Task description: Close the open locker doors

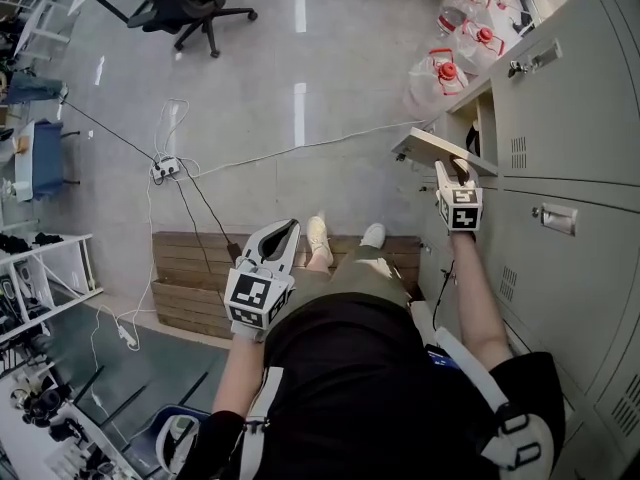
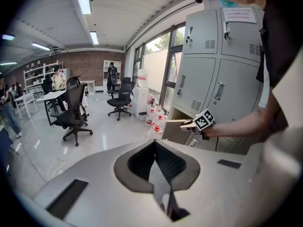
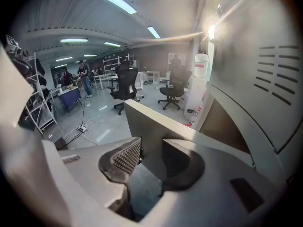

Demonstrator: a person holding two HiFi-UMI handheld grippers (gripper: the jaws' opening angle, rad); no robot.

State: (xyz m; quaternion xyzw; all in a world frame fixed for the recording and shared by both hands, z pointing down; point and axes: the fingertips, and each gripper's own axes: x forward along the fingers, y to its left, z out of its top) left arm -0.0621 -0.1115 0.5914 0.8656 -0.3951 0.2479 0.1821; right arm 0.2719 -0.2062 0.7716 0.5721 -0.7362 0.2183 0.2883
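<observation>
The grey locker bank (image 1: 575, 138) runs down the right side. A wooden pallet (image 1: 190, 273) lies on the floor at the bank's foot, and the person stands on it. One locker door (image 1: 437, 148), in a low row, juts out roughly square to the bank's face. The right gripper (image 1: 447, 171) has its jaws narrowed onto that door's free edge, pinching the panel between the pads. The left gripper (image 1: 284, 230) hangs over the pallet near the person's waist, jaws together on nothing.
</observation>
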